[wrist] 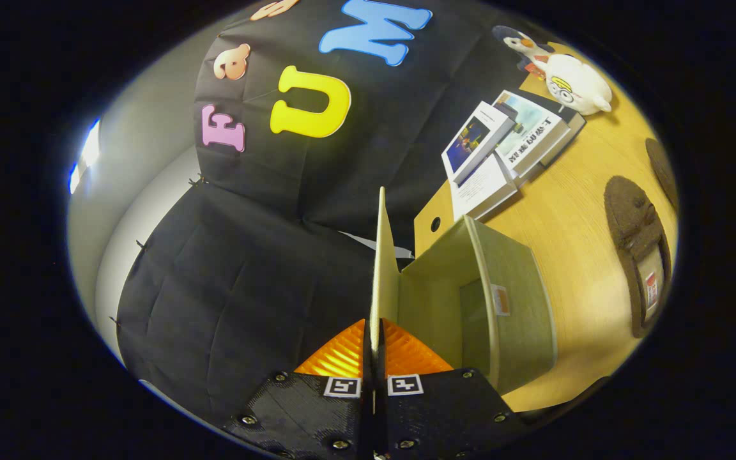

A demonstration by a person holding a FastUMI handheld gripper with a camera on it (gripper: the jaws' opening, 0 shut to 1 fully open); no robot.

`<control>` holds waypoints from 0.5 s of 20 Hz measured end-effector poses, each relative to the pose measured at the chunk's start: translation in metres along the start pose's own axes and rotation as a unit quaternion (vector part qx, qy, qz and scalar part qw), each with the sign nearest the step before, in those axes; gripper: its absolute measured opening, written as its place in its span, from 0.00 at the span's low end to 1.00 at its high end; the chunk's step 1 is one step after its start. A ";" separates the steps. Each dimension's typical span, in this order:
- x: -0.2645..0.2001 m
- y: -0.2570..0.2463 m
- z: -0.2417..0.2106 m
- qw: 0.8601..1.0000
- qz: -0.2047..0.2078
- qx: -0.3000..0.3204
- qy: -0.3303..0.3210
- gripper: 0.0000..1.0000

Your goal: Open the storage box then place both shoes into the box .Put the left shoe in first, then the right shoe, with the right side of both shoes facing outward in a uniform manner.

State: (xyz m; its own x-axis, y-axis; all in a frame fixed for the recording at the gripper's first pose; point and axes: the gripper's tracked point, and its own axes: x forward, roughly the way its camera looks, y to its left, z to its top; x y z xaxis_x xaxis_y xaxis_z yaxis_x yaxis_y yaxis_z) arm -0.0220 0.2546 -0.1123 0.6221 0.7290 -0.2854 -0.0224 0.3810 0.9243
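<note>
1. Between the gripper's (374,342) two fingers sits the thin edge of the storage box's lid (381,268) — the jaws are drawn together and clamped on it from both sides, with no visible gap left beside the panel.
2. The lid stands edge-on, rising straight ahead of the fingers, swung away from the storage box (502,300), whose pale green interior lies open just beside the fingers.
3. The box rests on a wooden table (572,217), the whole scene tilted in this view.
4. A small label (500,299) sits on the box's front rim; its print is too small to read.
5. Beyond the box lies a brown slipper (637,246), well apart from it, with a tag (651,289) inside the heel — not legible. A second brown shoe (662,167) shows partly, farther out.
6. A stack of books (508,147) lies past the box; the cover writing cannot be made out clearly.
7. A white plush toy (575,83) sits beside the books.
</note>
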 end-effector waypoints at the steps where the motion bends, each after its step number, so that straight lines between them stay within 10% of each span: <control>1: 0.002 0.008 -0.001 1.000 0.002 -0.008 0.002 0.01; 10: 0.039 0.066 -0.017 0.996 -0.015 -0.089 0.015 0.01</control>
State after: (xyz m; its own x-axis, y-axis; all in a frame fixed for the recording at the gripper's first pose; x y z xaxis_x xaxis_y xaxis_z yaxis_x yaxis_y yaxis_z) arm -0.0126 0.3182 -0.0664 0.6011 0.7318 -0.3213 -0.1452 0.4953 0.8565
